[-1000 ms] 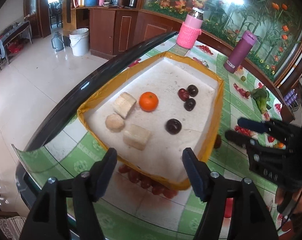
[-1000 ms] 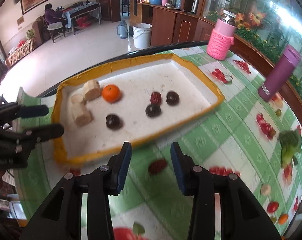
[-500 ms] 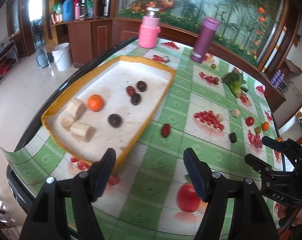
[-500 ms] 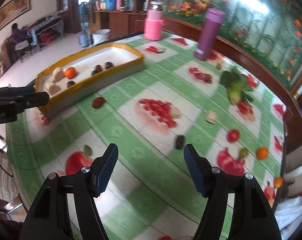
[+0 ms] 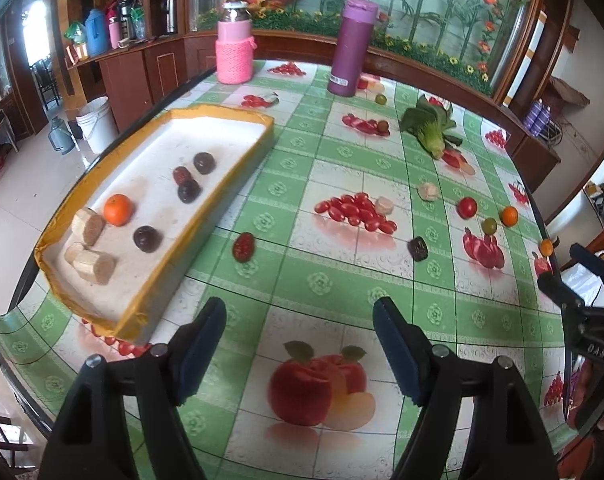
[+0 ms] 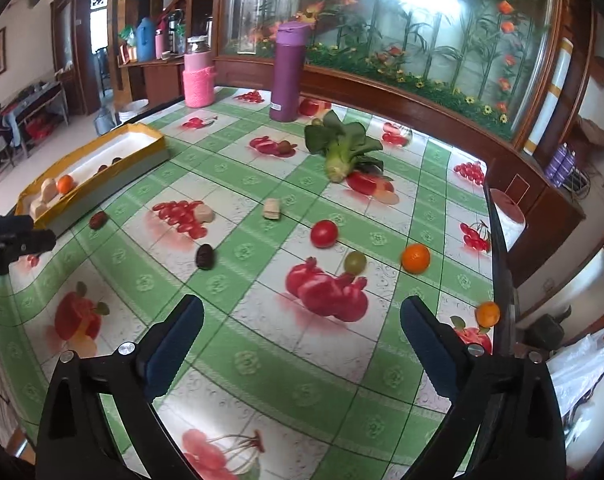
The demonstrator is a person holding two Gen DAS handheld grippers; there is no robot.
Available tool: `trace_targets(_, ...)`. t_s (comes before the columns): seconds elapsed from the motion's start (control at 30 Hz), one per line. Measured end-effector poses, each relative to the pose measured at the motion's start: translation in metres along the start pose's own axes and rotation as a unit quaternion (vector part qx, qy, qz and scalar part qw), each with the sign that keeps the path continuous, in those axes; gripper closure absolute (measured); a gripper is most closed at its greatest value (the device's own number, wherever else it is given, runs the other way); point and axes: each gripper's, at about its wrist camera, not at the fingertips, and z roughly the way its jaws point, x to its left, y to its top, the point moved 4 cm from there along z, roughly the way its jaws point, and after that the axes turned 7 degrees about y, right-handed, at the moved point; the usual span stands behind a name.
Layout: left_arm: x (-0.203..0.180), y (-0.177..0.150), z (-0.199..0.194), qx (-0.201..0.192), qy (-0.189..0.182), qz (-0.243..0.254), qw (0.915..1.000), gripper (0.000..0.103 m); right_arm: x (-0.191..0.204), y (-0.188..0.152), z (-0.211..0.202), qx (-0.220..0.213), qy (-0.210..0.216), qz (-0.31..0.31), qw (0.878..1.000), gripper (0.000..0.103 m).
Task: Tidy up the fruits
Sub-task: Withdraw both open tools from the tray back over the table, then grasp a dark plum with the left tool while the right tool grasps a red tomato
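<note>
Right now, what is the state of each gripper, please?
Left gripper: fingers opening, nothing between them.
Right gripper: fingers opening wide, nothing between them.

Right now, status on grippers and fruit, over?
Left gripper and right gripper both opening, nothing between jaws. Tray holds one orange; tomato, loose orange, grape on table. Nothing blocking.

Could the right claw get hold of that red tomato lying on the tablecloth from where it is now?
Probably yes. The right claw is empty, its jaws opening wide, and the red tomato lies on bare tablecloth ahead of it. A green grape sits close by, but nothing blocks the path.
</note>
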Motion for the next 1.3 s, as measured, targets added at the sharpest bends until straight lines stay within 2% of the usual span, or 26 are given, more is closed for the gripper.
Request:
trace_targets(0.17, -0.026, 0.000, 0.013, 0.029, -0.004, 0.033, 0.9990, 0.022, -0.022, 0.002, 0.034, 0.021, 0.007, -0.003, 1.000, 0.004)
trace_targets(0.47, -0.078, 0.013, 0.039, 0.057, -0.015, 0.090, 0.9941, 0.018, -0.046, 0.037, 0.113, 0.039, 0.003, 0.011, 0.999, 0.006)
trace_targets(0.57, -0.096, 0.020, 0.051, 0.065, -0.020, 0.099, 0.9928, 0.018, -0.048, 0.042, 0.135, 0.059, 0.010, 0.012, 0.998, 0.019)
trace_targets(0.63, -0.108, 0.024, 0.059, 0.068, -0.023, 0.107, 0.9917, 0.018, -0.043, 0.041, 0.148, 0.080, 0.021, -0.004, 0.997, 0.043)
trace_targets(0.7, -0.119, 0.028, 0.067, 0.071, -0.026, 0.112, 0.9908, 0.019, -0.037, 0.039, 0.155, 0.096, 0.027, -0.022, 0.995, 0.054)
trace_targets(0.77, -0.125, 0.032, 0.075, 0.076, -0.033, 0.105, 0.9910, 0.020, -0.033, 0.039, 0.153, 0.089, 0.030, -0.028, 0.995, 0.057)
trace_targets(0.8, -0.128, 0.034, 0.079, 0.081, -0.038, 0.098, 0.9912, 0.022, -0.033, 0.040, 0.153, 0.089, 0.033, -0.028, 0.995, 0.061)
trace_targets(0.9, -0.132, 0.037, 0.092, 0.096, -0.054, 0.083, 0.9905, 0.044, -0.034, 0.039, 0.152, 0.092, 0.037, -0.034, 0.994, 0.073)
trace_targets(0.97, -0.135, 0.036, 0.102, 0.102, -0.056, 0.086, 0.9895, 0.068, -0.034, 0.038, 0.152, 0.092, 0.039, -0.039, 0.994, 0.073)
trace_targets(1.0, -0.134, 0.036, 0.105, 0.096, -0.056, 0.084, 0.9903, 0.070, -0.035, 0.037, 0.151, 0.092, 0.040, -0.040, 0.994, 0.073)
trace_targets(1.03, -0.134, 0.038, 0.102, 0.079, -0.064, 0.080, 0.9916, 0.077, -0.035, 0.036, 0.149, 0.093, 0.040, -0.041, 0.994, 0.073)
trace_targets(1.07, -0.134, 0.037, 0.104, 0.084, -0.078, 0.076, 0.9905, 0.080, -0.036, 0.035, 0.149, 0.095, 0.040, -0.041, 0.994, 0.073)
trace_targets(1.17, -0.127, 0.035, 0.102, 0.089, -0.096, 0.054, 0.9899, 0.080, -0.039, 0.034, 0.146, 0.097, 0.039, -0.040, 0.994, 0.073)
trace_targets(1.3, -0.119, 0.027, 0.085, 0.079, -0.102, 0.061, 0.9897, 0.080, -0.042, 0.033, 0.131, 0.088, 0.041, -0.035, 0.995, 0.073)
